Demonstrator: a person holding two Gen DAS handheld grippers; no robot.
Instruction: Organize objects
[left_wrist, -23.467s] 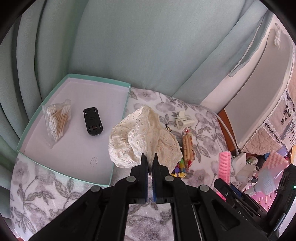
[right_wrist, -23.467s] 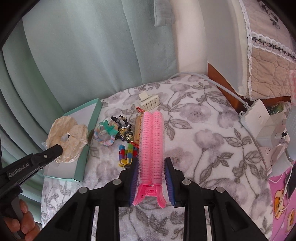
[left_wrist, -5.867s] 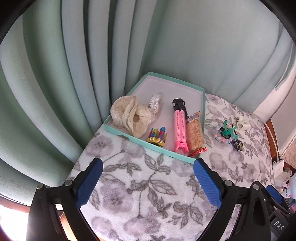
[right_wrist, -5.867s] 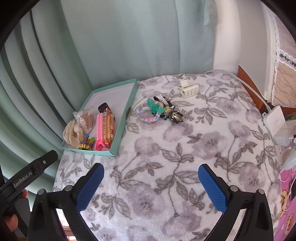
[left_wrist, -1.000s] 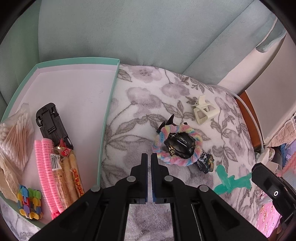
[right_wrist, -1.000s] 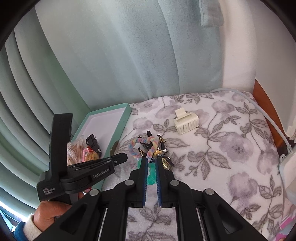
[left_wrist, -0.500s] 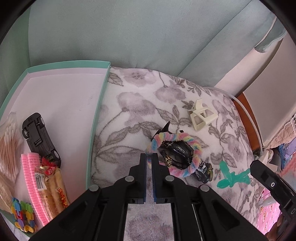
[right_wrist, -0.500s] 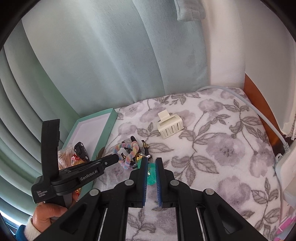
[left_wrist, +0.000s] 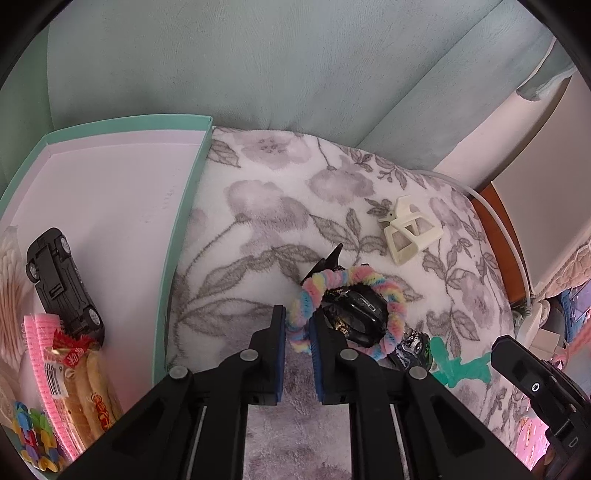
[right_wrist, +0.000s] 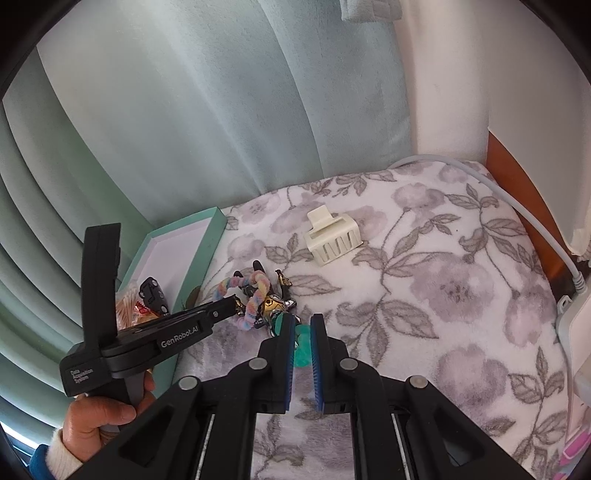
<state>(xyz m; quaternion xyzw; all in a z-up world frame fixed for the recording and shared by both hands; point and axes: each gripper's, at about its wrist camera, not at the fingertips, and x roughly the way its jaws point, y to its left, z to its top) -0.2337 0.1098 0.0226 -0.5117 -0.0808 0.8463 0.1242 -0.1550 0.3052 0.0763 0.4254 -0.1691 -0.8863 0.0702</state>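
At the far left of the left wrist view sits the teal tray (left_wrist: 177, 236), its near end crowded: a black toy car (left_wrist: 61, 280) lying upside down, a pink hair roller (left_wrist: 40, 354), a wrapped snack pack (left_wrist: 88, 380), cotton swabs (left_wrist: 11, 273) and small coloured clips (left_wrist: 31, 439). The upper half of the tray floor is bare, and its right wall runs down the frame just left of centre.

At lower centre the left gripper (left_wrist: 297, 325) has its jaws opening, with the near loop of the rainbow scrunchie (left_wrist: 369, 280) between the blue pads. The scrunchie is a fuzzy ring of pink, blue, yellow and green, lying on the floral blanket (left_wrist: 266, 206) around a dark glossy toy figure (left_wrist: 354, 310) (black with gold marks). Blanket between tray wall and scrunchie is open.

To the upper right lies a cream claw clip (left_wrist: 410, 232), well apart. Lower right, a teal hair clip (left_wrist: 461, 365) lies beside the figure.

In the right wrist view, the right gripper (right_wrist: 303, 332) at lower centre is pinched on that teal clip; the blanket to its right is unoccupied up to a white cable (right_wrist: 517, 206).
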